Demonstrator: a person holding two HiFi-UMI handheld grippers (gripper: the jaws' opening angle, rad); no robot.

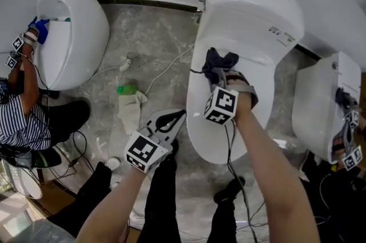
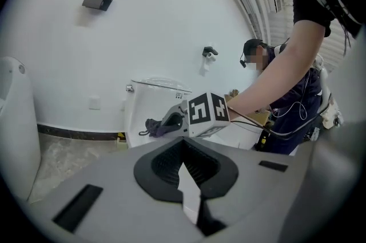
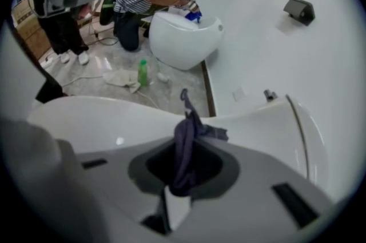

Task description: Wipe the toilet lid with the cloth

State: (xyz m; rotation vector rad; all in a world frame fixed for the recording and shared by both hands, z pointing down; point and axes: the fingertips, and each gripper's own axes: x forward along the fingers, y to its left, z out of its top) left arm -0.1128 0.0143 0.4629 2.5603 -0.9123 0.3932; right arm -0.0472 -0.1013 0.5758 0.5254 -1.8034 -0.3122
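Note:
The white toilet lid point(image 1: 201, 128) lies closed in the middle of the head view. My right gripper point(image 1: 221, 79) rests on its rear part, shut on a dark purple cloth point(image 1: 217, 62) that bunches out ahead of the jaws toward the tank point(image 1: 251, 7). In the right gripper view the cloth point(image 3: 186, 139) stands up between the jaws point(image 3: 182, 180) over the lid point(image 3: 103, 122). My left gripper point(image 1: 174, 119) hovers over the floor beside the lid's left edge, shut and holding nothing. In the left gripper view the cloth point(image 2: 153, 126) shows in the right gripper.
A green bottle point(image 1: 127, 89) and a pale rag point(image 1: 131, 111) lie on the marble floor left of the toilet, with cables nearby. A person wipes another toilet point(image 1: 80, 30) at the left with a blue cloth point(image 1: 40, 27). A third toilet point(image 1: 323, 104) stands at the right.

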